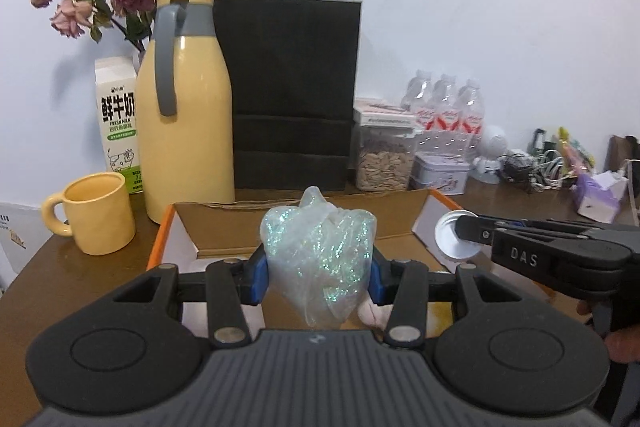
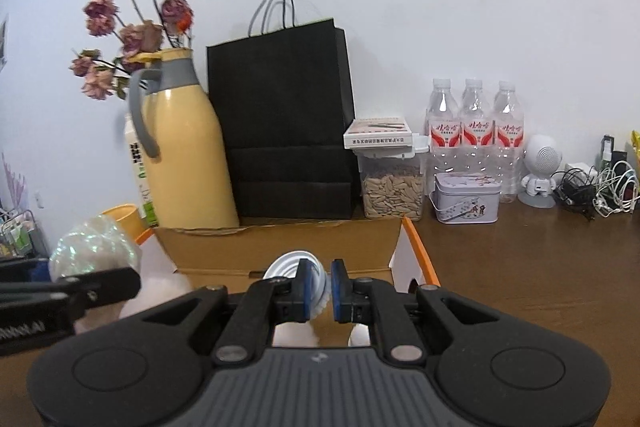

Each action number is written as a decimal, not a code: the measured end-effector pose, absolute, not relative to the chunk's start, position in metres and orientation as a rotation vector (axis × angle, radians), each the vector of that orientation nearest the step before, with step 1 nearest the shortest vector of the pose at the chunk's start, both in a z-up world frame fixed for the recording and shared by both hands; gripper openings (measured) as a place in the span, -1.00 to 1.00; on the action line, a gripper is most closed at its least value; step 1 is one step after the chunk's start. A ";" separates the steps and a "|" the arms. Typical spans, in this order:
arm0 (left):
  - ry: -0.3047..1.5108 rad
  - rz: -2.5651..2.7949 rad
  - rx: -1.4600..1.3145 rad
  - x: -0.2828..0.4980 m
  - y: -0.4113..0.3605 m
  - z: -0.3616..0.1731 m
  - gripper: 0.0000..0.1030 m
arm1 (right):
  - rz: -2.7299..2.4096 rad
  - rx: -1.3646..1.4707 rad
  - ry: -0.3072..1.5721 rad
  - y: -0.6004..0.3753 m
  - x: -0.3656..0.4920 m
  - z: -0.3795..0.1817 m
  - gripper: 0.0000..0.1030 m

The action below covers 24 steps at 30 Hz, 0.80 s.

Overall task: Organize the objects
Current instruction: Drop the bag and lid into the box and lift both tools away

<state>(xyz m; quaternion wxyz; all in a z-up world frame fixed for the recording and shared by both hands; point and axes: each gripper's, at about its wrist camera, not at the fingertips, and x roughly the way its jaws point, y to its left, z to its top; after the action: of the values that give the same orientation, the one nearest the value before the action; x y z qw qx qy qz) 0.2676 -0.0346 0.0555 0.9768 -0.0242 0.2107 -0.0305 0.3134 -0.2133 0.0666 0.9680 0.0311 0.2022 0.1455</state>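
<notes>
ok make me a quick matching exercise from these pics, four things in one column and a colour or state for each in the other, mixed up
Things:
1. flask
2. paper bag
3. glittery bag
4. metal lid

States:
A. black, upright against the wall
B. pinched in the right tool
C. yellow, grey handle
D. held between the left tool's blue pads

Pairs: 1-C, 2-A, 3-D, 4-B

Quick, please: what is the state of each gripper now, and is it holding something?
Left gripper: closed on the glittery plastic bag.
Right gripper: closed on the white lid, held by its rim.
</notes>
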 end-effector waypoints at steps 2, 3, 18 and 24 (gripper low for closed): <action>0.424 -0.031 -0.047 0.278 -0.034 0.051 -0.10 | 0.286 0.069 0.414 -0.214 0.324 0.060 -0.83; 0.428 -0.015 -0.034 0.282 -0.033 0.049 -0.10 | 0.283 0.070 0.424 -0.216 0.328 0.056 -0.83; 0.449 -0.014 -0.034 0.283 -0.025 0.031 0.64 | 0.283 0.064 0.484 -0.217 0.326 0.042 -0.42; 0.372 0.033 -0.050 0.270 -0.020 0.038 1.00 | 0.270 0.066 0.458 -0.220 0.318 0.046 0.79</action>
<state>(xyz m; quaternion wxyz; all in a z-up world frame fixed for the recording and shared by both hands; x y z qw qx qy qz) 0.2702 -0.0202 0.0379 0.9823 -0.0248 0.1850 0.0162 0.3183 -0.2199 0.0459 0.9642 0.0327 0.2265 0.1336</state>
